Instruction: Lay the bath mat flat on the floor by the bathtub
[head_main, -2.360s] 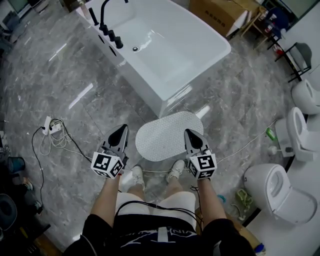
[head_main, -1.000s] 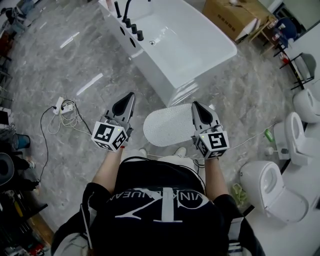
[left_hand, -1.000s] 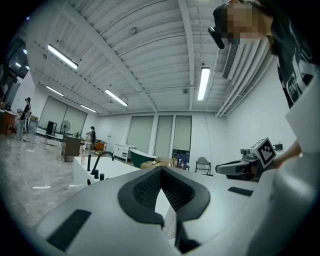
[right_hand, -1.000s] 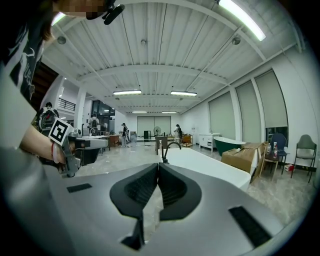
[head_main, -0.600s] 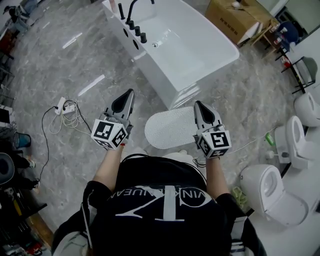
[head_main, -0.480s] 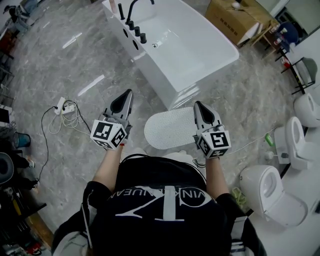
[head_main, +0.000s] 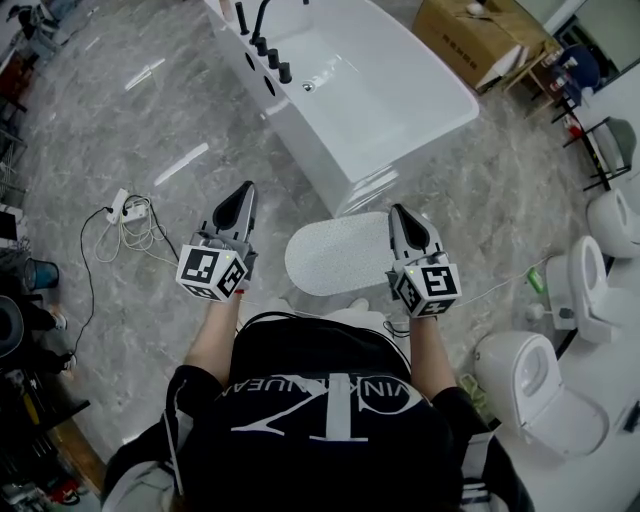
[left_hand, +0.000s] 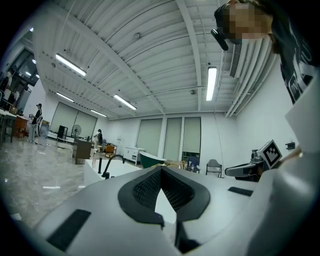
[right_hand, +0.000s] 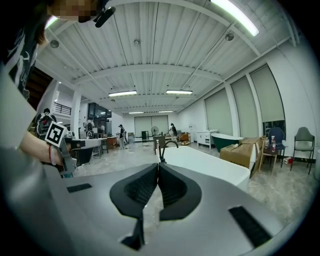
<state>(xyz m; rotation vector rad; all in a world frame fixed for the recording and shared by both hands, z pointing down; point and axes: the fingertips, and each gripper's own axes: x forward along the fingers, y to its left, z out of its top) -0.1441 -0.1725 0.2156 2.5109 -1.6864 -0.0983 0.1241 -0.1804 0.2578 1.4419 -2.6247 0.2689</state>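
Quick rundown: the white oval textured bath mat (head_main: 335, 255) is seen lying flat on the grey marbled floor (head_main: 150, 120), just beside the near end of the white freestanding bathtub (head_main: 380, 100). Its near edge is hidden behind the person's body, so that bit can't be vouched for. The laying itself is judged to be basically done, and only a check-over seems to be left.

For that to be done well, the rim of the mat should be looked over for any lifted or folded lip. Its long side should also be compared against the end of the tub. If a nudge is needed, only the rim should be pinched and the mat slid low along the floor, not hoisted up, so that no wrinkle gets made.

As for the jaws, the left gripper (head_main: 244, 190) is held in the air to the left of the mat. In its own view the jaws are seen closed tip to tip, with nothing caught between them. The right gripper (head_main: 397, 211) is drawn over the mat's right end in the head view, but no contact with it is made out. Its jaws are likewise pressed together and empty.
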